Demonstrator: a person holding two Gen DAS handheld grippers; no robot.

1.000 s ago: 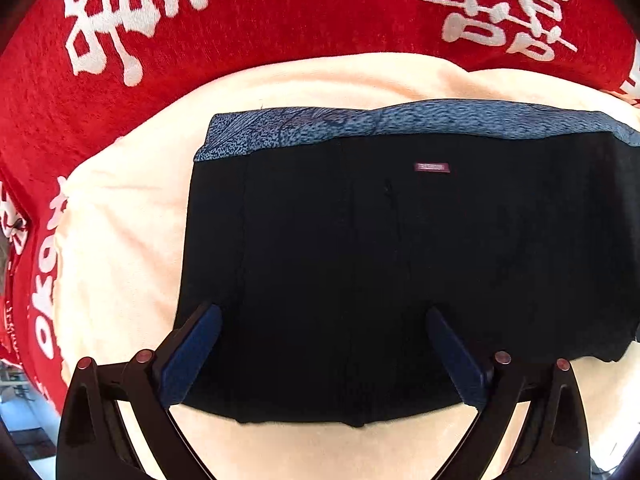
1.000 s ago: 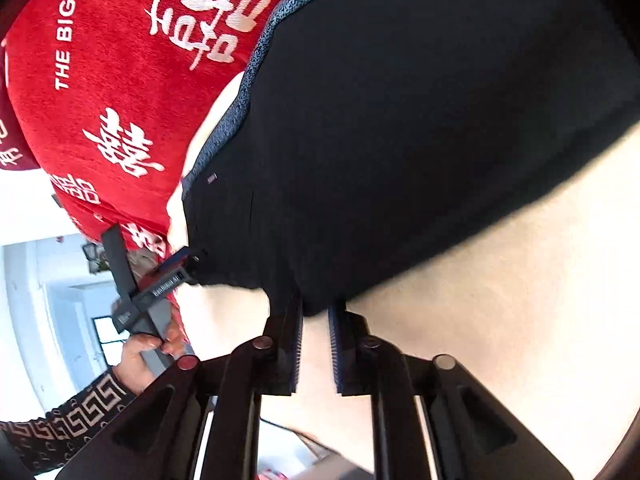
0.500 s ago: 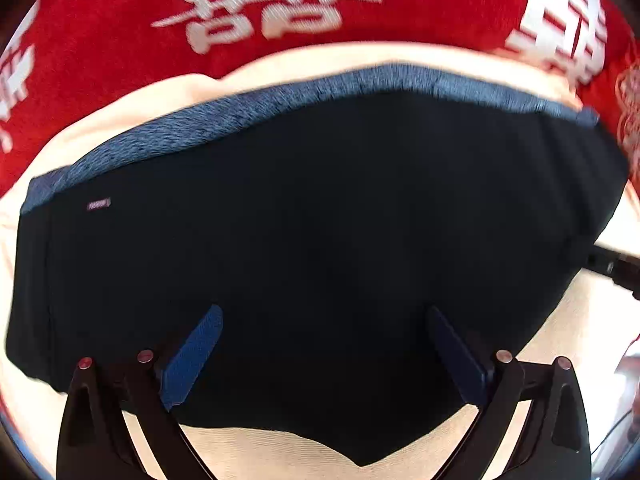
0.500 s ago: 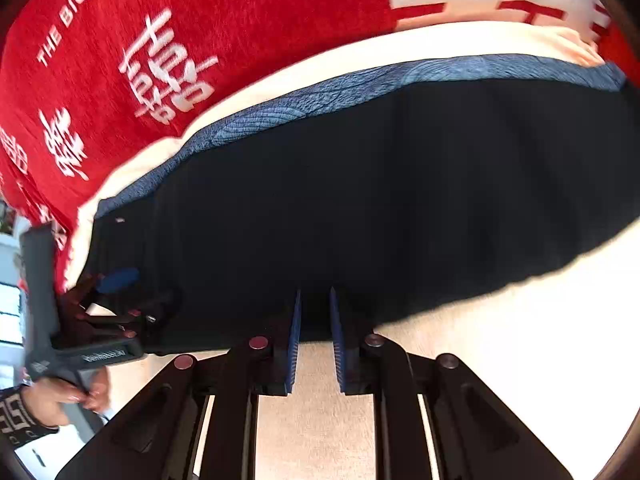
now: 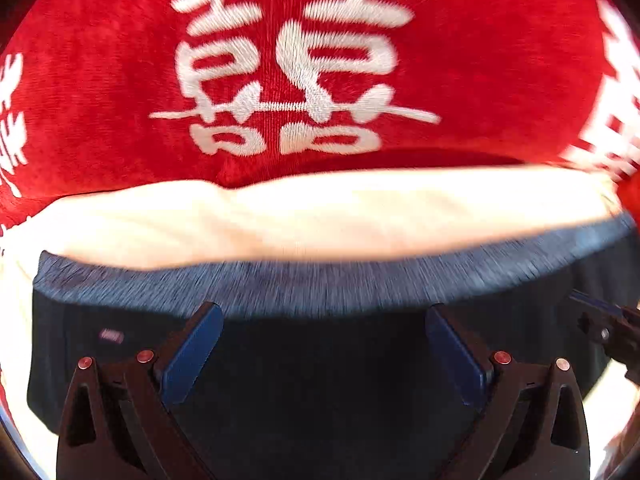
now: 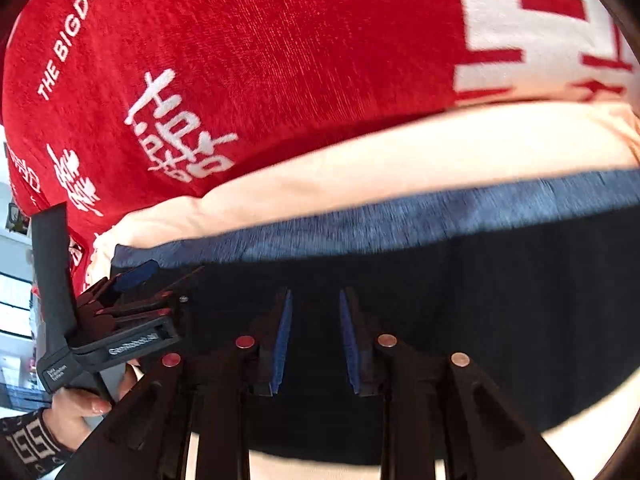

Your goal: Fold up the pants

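The black pants point(image 5: 320, 380) lie folded flat on a cream cloth point(image 5: 320, 216), with their blue-grey waistband point(image 5: 320, 284) along the far edge. My left gripper point(image 5: 320, 314) hangs open and wide just above the black fabric near the waistband, with nothing held. In the right wrist view the same pants point(image 6: 500, 320) fill the lower half. My right gripper point(image 6: 315, 294) is over them with its jaws opening; a narrow gap shows between the pads, and only the flat cloth lies below.
A red blanket point(image 5: 120, 100) with white characters lies beyond the cream cloth. A hand point(image 6: 80, 404) in a patterned sleeve holds the left gripper at the pants' left end. A bright room shows past the left edge.
Both views have swept over the pants toward the waistband, which is now close under the fingers. The right jaws stand wider apart than before. The left jaws stay wide.
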